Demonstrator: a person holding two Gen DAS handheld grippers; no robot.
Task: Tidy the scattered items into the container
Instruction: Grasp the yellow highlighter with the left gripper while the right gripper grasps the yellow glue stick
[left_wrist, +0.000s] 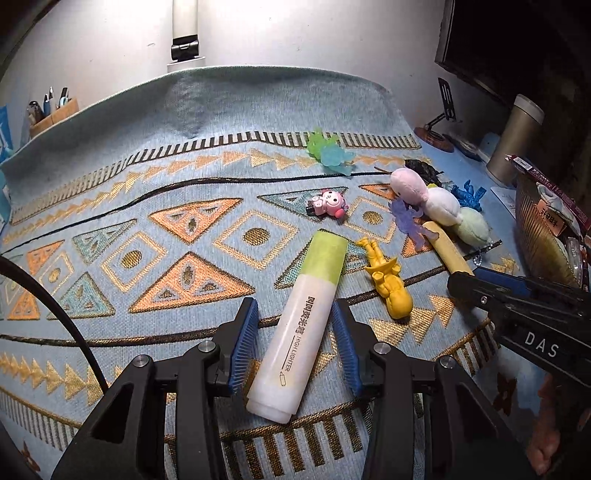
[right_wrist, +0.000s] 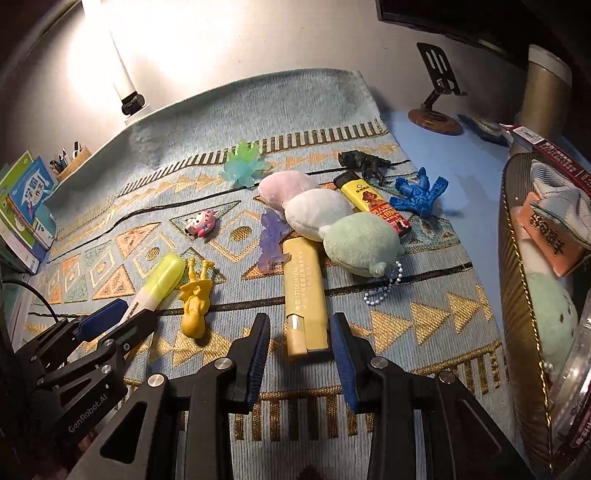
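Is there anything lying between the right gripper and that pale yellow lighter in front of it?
Nothing visible. The pale yellow lighter lies on the patterned cloth with its near end already between the right gripper's open fingers, and the gaps on either side show bare cloth.

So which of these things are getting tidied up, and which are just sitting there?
To tidy into the basket:
highlighter, between the left gripper fingers
yellow lighter, between the right gripper fingers
yellow figurine
three-ball plush
blue figurine

Just lying about:
phone stand
pen holder
books
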